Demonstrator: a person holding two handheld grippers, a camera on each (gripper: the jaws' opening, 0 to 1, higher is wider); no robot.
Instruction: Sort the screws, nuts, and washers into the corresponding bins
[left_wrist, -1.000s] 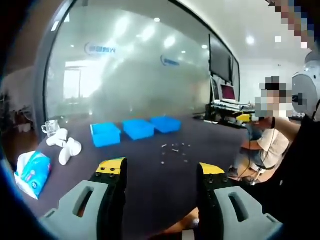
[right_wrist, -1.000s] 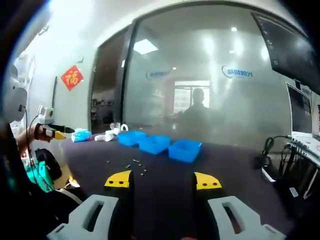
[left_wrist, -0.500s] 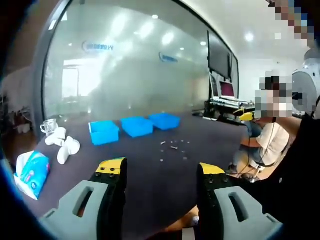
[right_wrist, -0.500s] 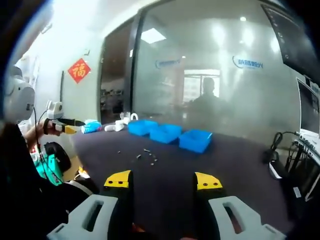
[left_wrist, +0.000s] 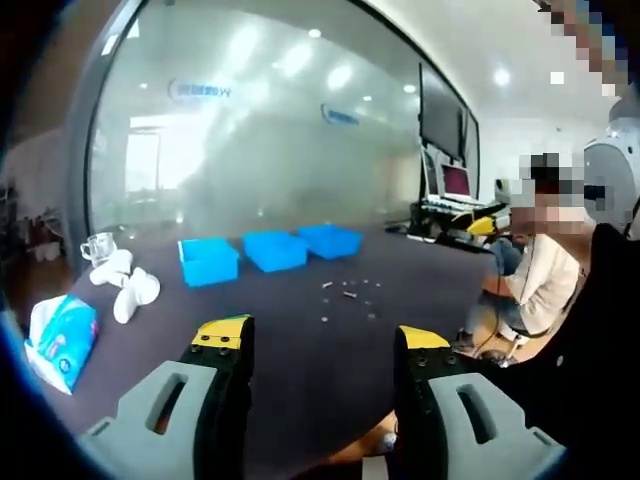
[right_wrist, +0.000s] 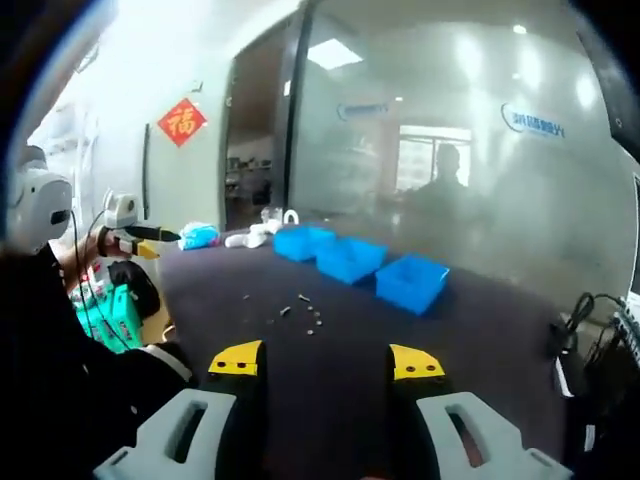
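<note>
Three blue bins stand in a row on the dark table, with small screws, nuts and washers scattered in front of them. My left gripper hangs open above the table's near edge, nothing between its yellow-tipped jaws. In the right gripper view the same bins and loose hardware lie ahead. My right gripper is open and empty too. The left gripper, held in a hand, shows at the left of that view.
White cups, a glass mug and a blue tissue pack sit at the table's left. A seated person is at the right. A glass wall runs behind the table. Cables lie at the table's far right.
The right gripper's view has swung, so bins and hardware sit further right in it. The left view has hardly shifted. Both grippers stay open.
</note>
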